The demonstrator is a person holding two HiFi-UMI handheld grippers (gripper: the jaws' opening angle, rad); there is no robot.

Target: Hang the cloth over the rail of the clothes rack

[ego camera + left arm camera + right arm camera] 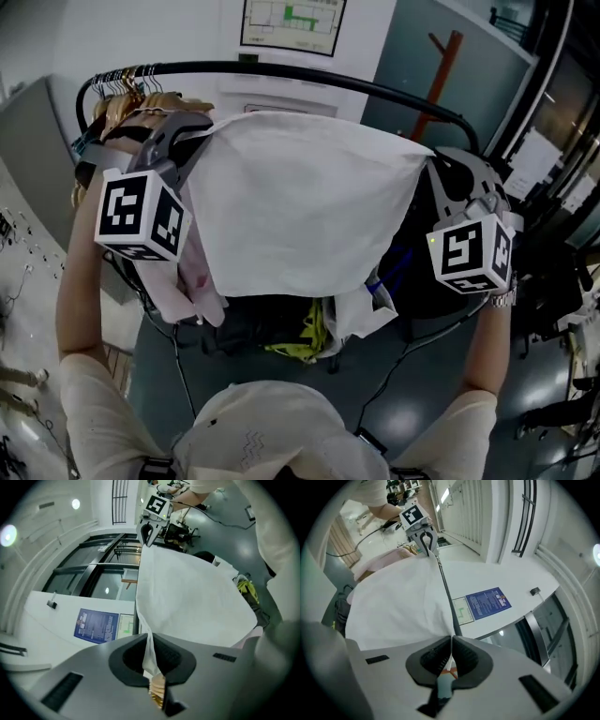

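Close to rack rail, white cloth hangs spread, L gripper clamped on one top corner, R gripper clamped on opp. corner.

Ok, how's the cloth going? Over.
Fingers shut: left gripper, right gripper each pinch a corner of the cloth. It's stretched flat beside the rail, not draped yet. Wooden hangers crowd rail's left end.

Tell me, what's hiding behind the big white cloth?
A pink garment and a yellow thing peek out below the white cloth. It covers whatever hangs higher behind it.
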